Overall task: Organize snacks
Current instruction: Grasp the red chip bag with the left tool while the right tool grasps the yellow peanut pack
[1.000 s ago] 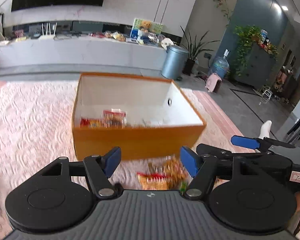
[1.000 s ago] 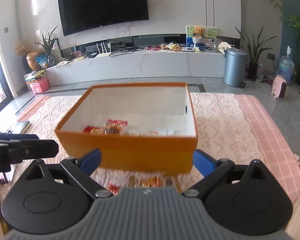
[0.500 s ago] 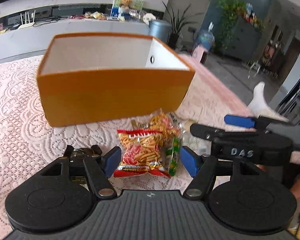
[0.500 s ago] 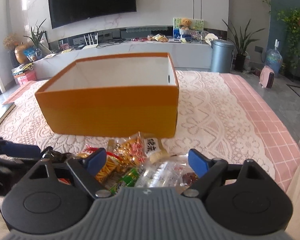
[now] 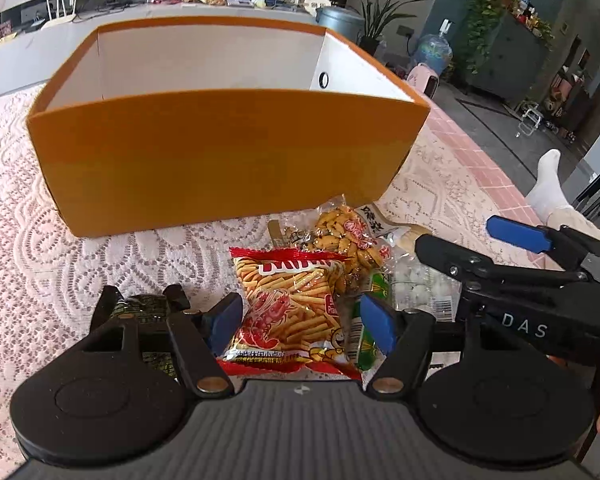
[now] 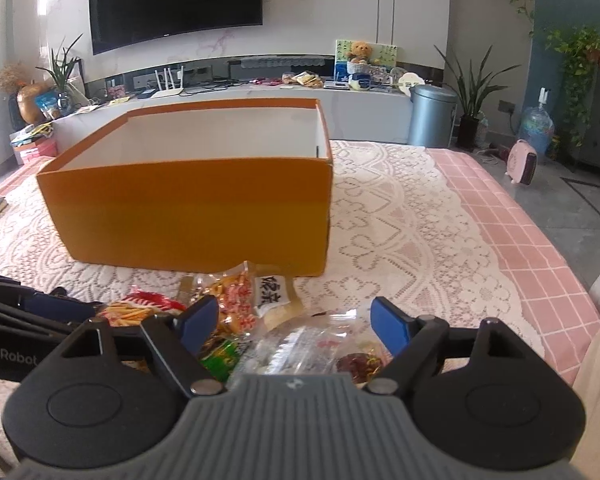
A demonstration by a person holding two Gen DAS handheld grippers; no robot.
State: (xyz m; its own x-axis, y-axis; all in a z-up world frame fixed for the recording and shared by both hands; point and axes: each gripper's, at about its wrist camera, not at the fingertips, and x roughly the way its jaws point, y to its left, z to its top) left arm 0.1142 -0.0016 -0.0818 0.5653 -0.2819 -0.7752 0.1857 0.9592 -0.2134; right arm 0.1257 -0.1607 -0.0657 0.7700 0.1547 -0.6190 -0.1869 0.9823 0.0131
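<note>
In the left wrist view, the left gripper (image 5: 300, 318) is held wide, its blue pads flanking but not pressing a red-and-yellow crinkled packet of stick snacks (image 5: 290, 308) at lower centre. An open orange cardboard box (image 5: 220, 156) fills the upper half.

In the right wrist view, the right gripper (image 6: 294, 326) is seen closing around a clear plastic snack bag (image 6: 300, 346) at lower centre, unpressed, below the box (image 6: 192, 208).

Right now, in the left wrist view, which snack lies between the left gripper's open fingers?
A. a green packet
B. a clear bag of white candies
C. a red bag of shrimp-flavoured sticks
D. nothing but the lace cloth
C: the red shrimp stick bag lies flat between the blue pads of the left gripper, which stand clear of it.
</note>
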